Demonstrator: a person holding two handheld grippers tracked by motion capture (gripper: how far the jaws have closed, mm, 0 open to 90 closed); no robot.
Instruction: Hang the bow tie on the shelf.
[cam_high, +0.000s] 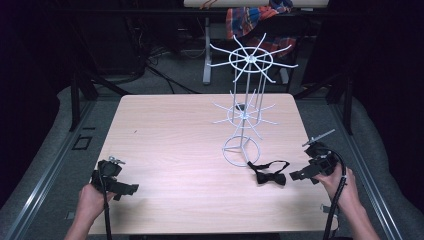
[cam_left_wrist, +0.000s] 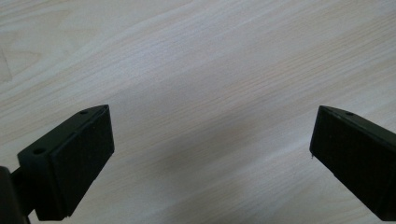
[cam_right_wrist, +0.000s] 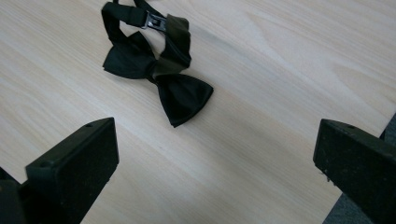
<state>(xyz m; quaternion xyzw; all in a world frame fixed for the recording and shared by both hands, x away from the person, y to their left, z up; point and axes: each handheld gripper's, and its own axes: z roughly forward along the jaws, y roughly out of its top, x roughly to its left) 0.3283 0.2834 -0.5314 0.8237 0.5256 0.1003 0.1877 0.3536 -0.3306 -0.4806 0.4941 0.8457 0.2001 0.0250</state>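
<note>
A black bow tie (cam_high: 270, 173) with its neck strap lies flat on the wooden table (cam_high: 175, 145), just in front of the base ring of a white wire display rack (cam_high: 243, 107). My right gripper (cam_high: 298, 175) is held low at the table's right edge, a short way right of the tie, jaws wide open and empty. In the right gripper view the bow tie (cam_right_wrist: 156, 65) lies ahead of the open right gripper (cam_right_wrist: 215, 154), towards its left jaw. My left gripper (cam_high: 131, 189) rests near the front left corner, open over bare wood, as the left gripper view (cam_left_wrist: 212, 140) shows.
The rack stands upright at the table's right centre, with two tiers of empty radiating hooks, the upper tier (cam_high: 251, 58) high above the table. Colourful cloth (cam_high: 255, 17) hangs on furniture behind the table. Grey floor and dark frame legs surround the table.
</note>
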